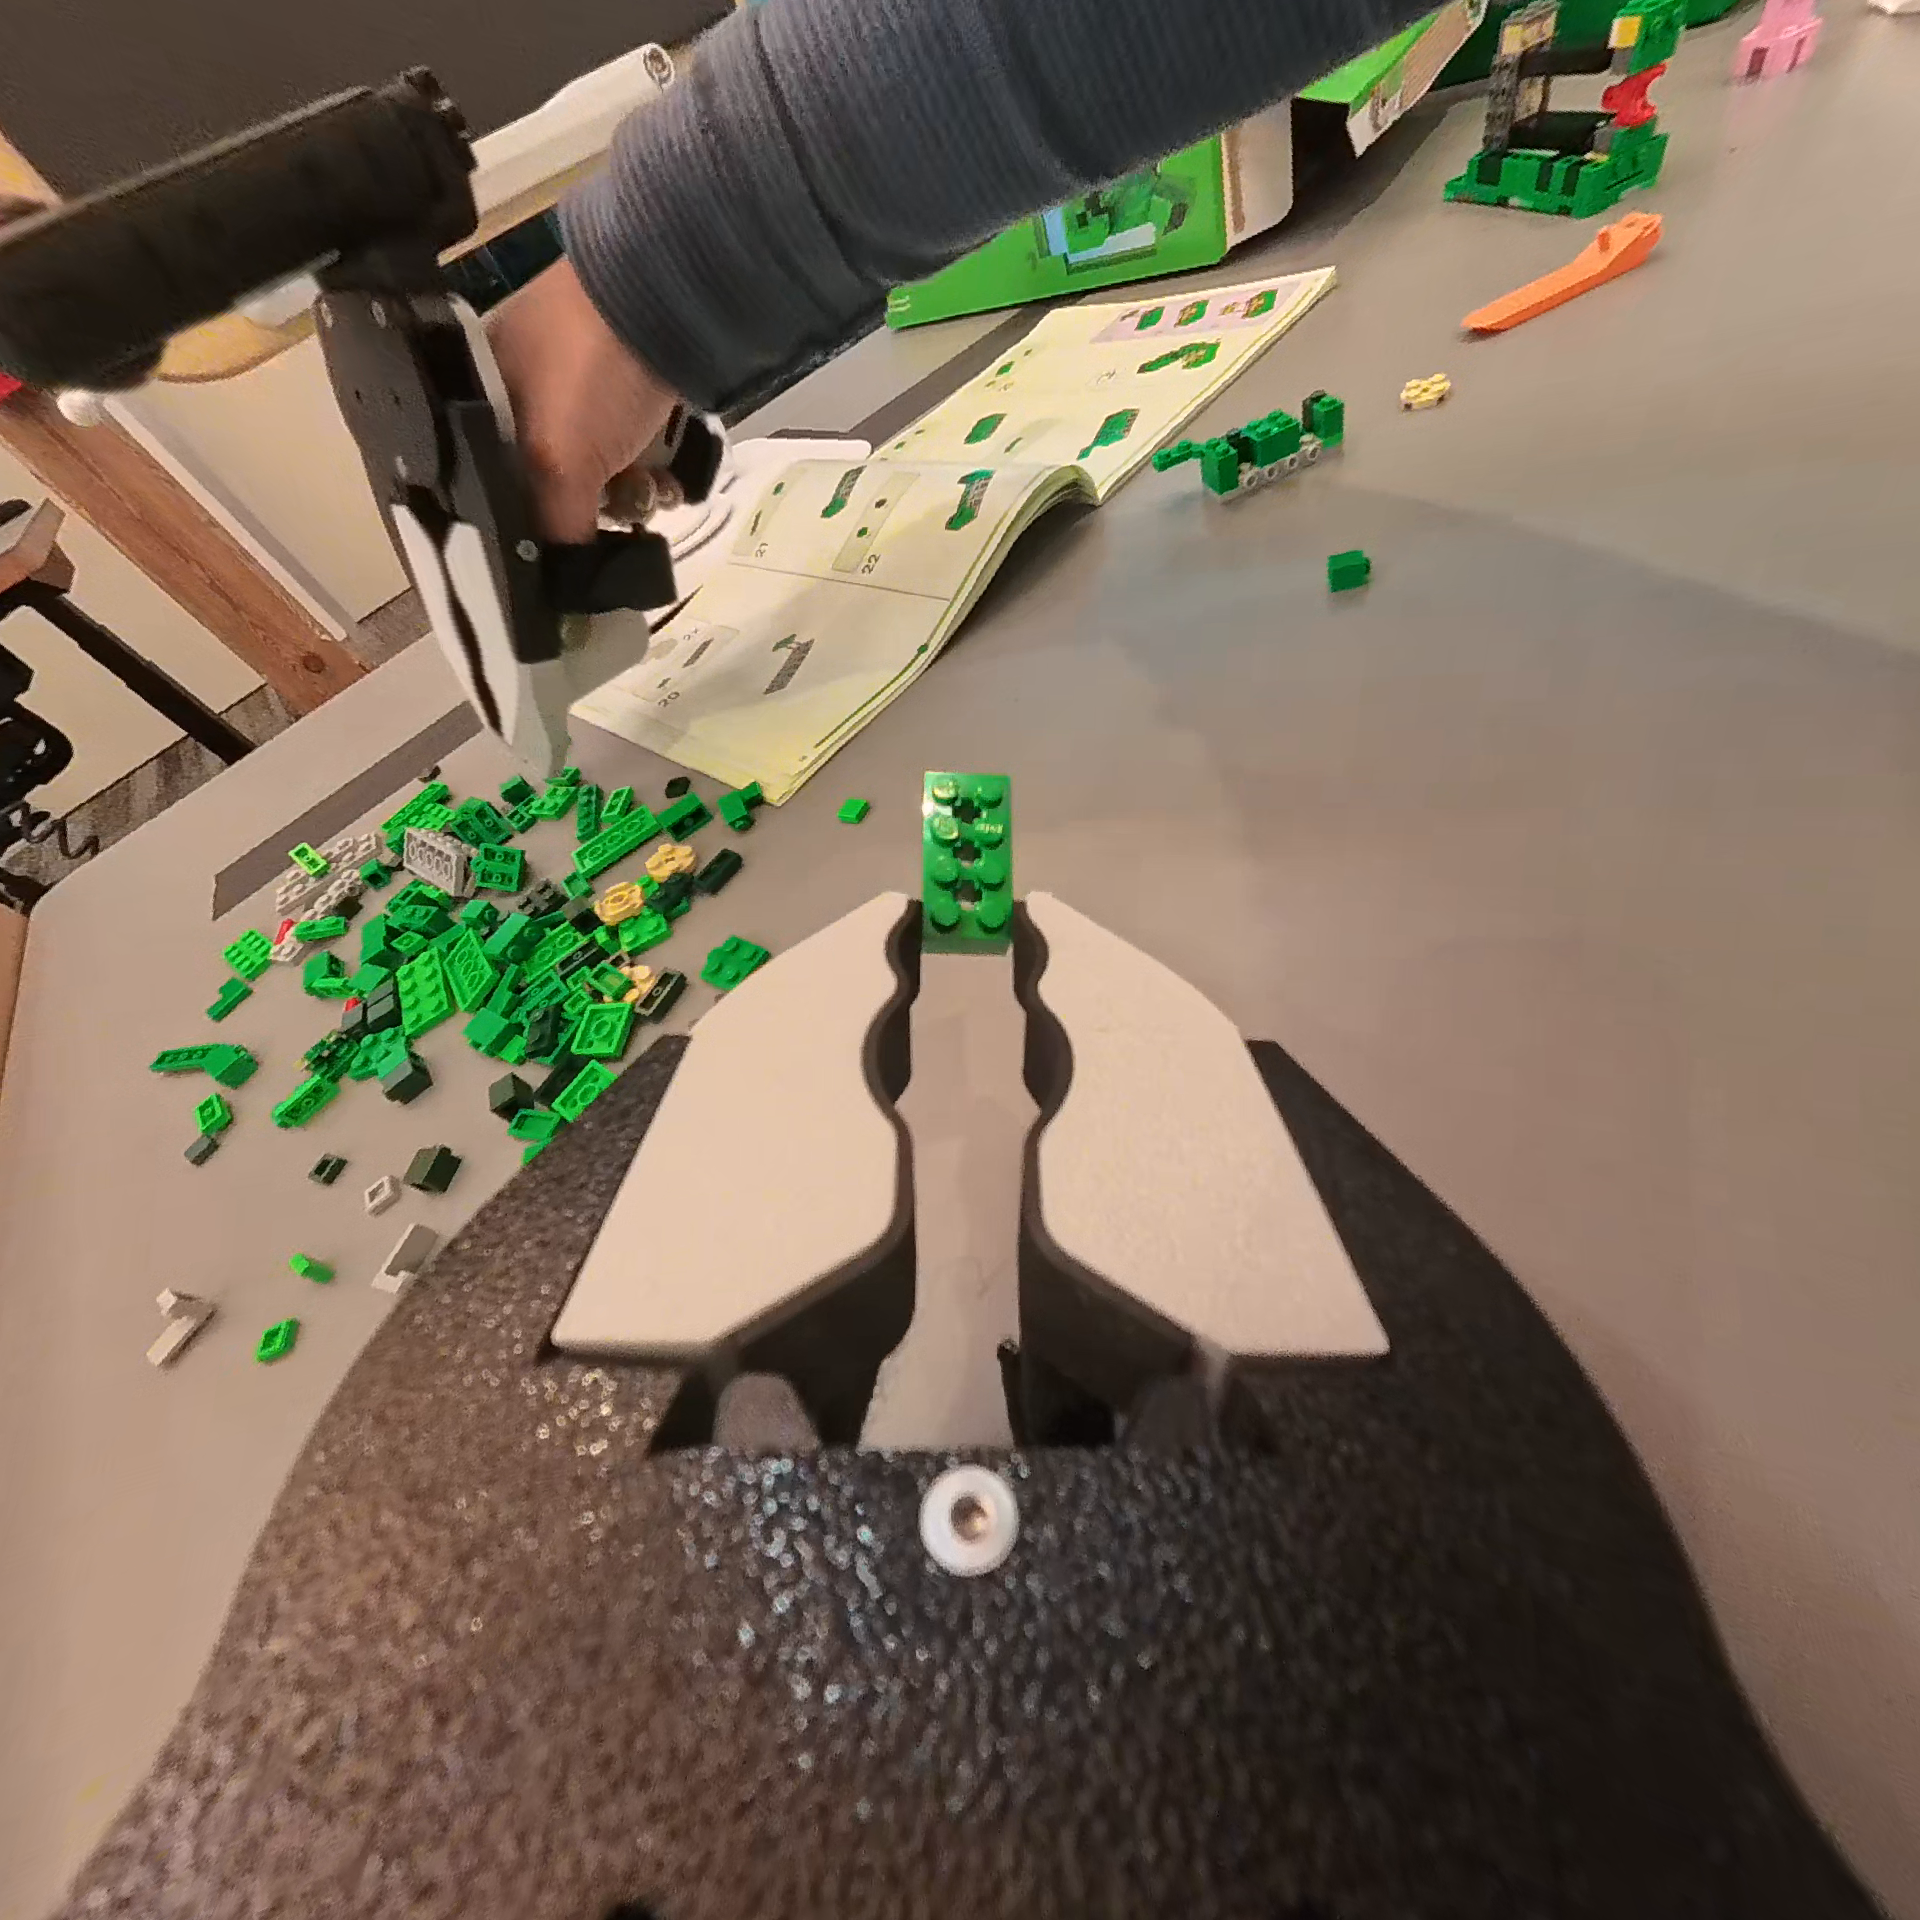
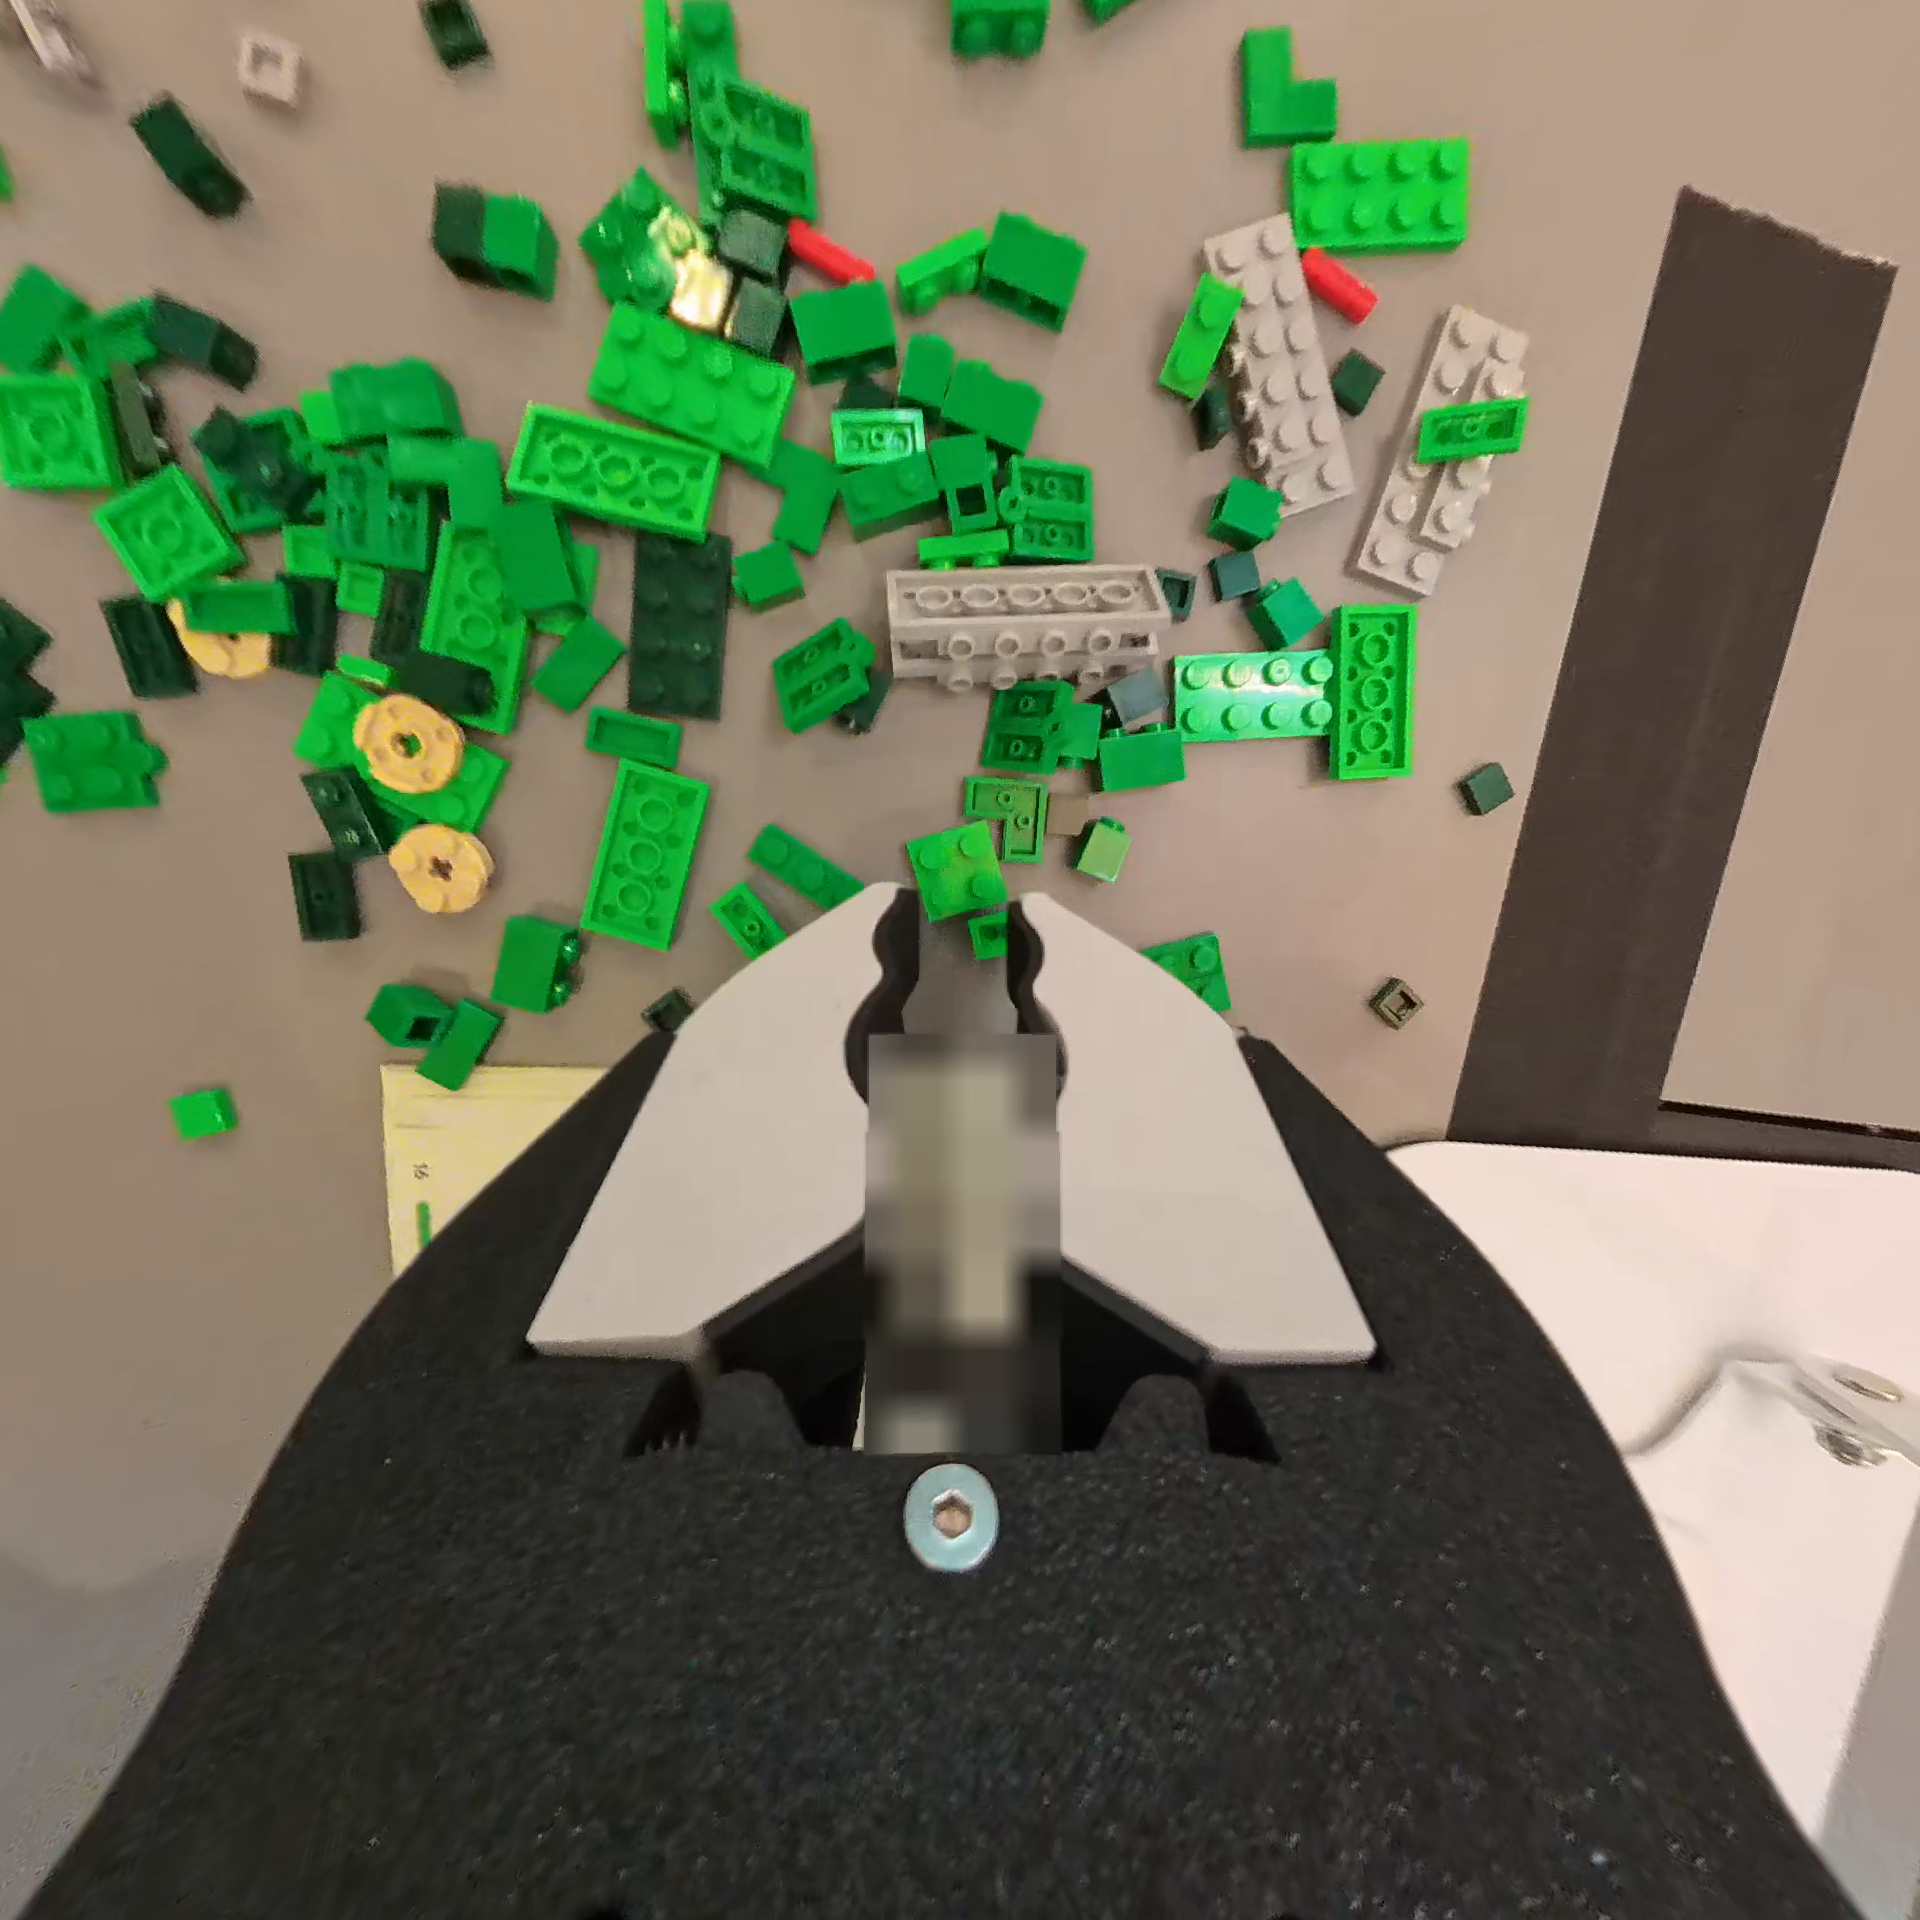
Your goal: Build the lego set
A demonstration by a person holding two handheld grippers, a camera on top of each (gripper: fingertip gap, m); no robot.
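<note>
My left gripper [image 1: 968, 920] is shut on the near end of a green 2x4 plate [image 1: 968, 847] and holds it studs-up above the grey table [image 1: 1455, 935]. My right gripper [image 2: 962, 914] points down over the pile of loose green bricks [image 2: 665, 468]. A small green 2x2 plate [image 2: 954, 868] sits tilted between its nearly closed fingertips. In the left wrist view the right gripper [image 1: 535, 727] hangs at the far edge of the pile [image 1: 468, 935], held by a hand in a grey sleeve.
An open instruction booklet [image 1: 935, 540] lies behind the pile, with a green box [image 1: 1091, 239] beyond it. A small green sub-build [image 1: 1257, 447], a bigger build [image 1: 1558, 135], an orange separator [image 1: 1558, 275] and a loose green brick [image 1: 1348, 571] lie to the right. A dark tape strip [image 2: 1662, 623] borders the pile. Some 25 cm of space lies between my two pairs of fingers.
</note>
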